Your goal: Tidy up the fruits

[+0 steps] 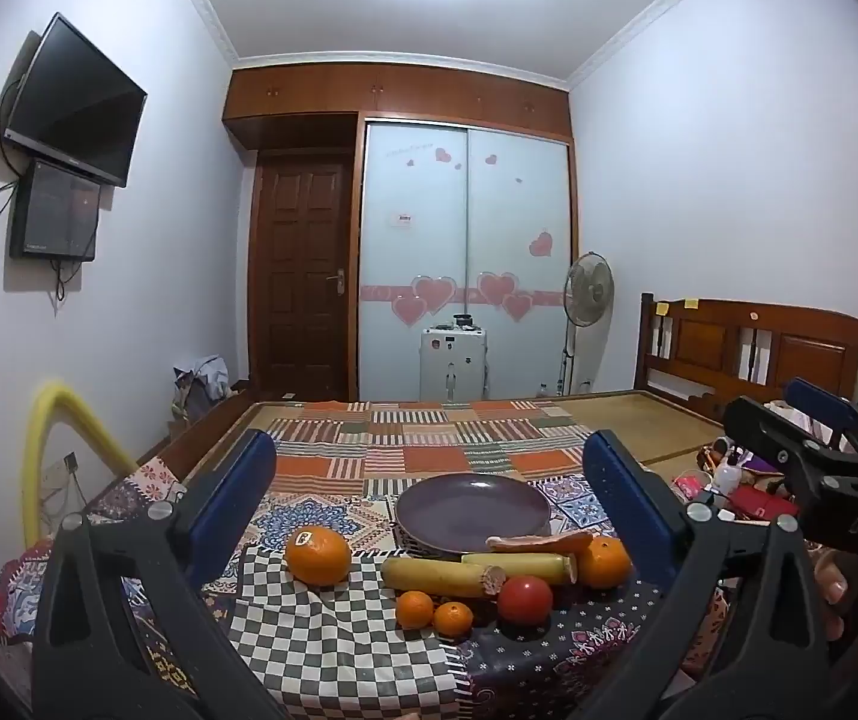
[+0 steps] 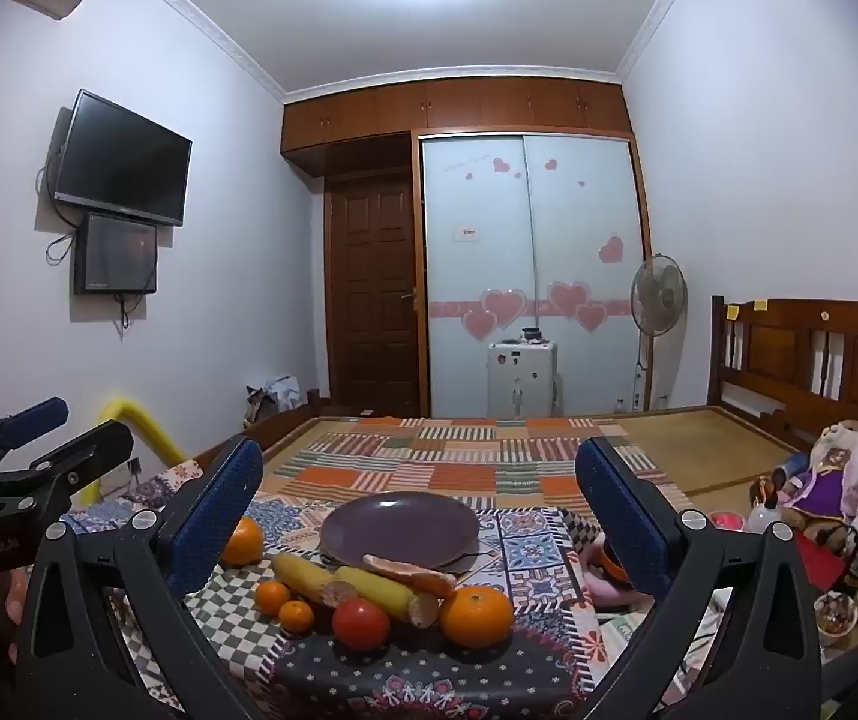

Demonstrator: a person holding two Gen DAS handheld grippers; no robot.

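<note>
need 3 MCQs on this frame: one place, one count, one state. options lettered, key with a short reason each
1. Where does the round purple plate sit relative to the fruit?
A. behind the fruit
B. in front of it
C. under the tomato

2. How many small orange tangerines lie beside the round red tomato?
A. one
B. two
C. four

3. What state is the left gripper in?
A. shut on a banana
B. shut, empty
C. open, empty

Key:
1 A, the plate lies past the fruit, farther from both cameras.
2 B, one small tangerine and a second tangerine sit side by side.
3 C, the blue pads stand wide apart with nothing held between them.
</note>
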